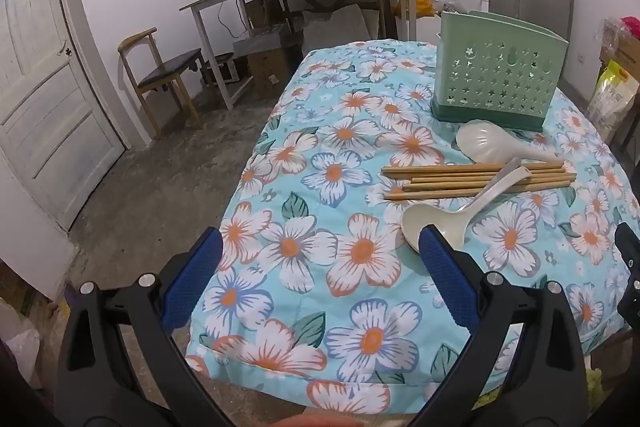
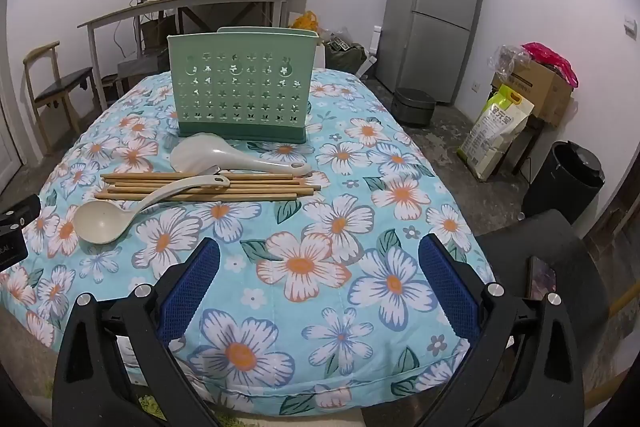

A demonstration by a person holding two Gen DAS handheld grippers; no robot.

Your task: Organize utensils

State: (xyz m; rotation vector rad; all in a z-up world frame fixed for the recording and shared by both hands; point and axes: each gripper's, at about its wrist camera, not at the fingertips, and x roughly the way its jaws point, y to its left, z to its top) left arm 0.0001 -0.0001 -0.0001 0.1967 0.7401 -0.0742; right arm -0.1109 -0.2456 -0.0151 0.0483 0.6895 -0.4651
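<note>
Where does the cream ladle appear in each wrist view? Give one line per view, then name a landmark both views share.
Left wrist view: the cream ladle lies right of centre, its bowl partly behind the left gripper's right finger.
Right wrist view: the ladle lies at left, handle across the chopsticks.
Shared landmark: the green utensil holder.

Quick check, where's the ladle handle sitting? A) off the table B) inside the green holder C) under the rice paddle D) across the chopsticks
D: the ladle lies with its bowl on the floral cloth and its handle slanting over the bundle of chopsticks, in front of the green holder.
</note>
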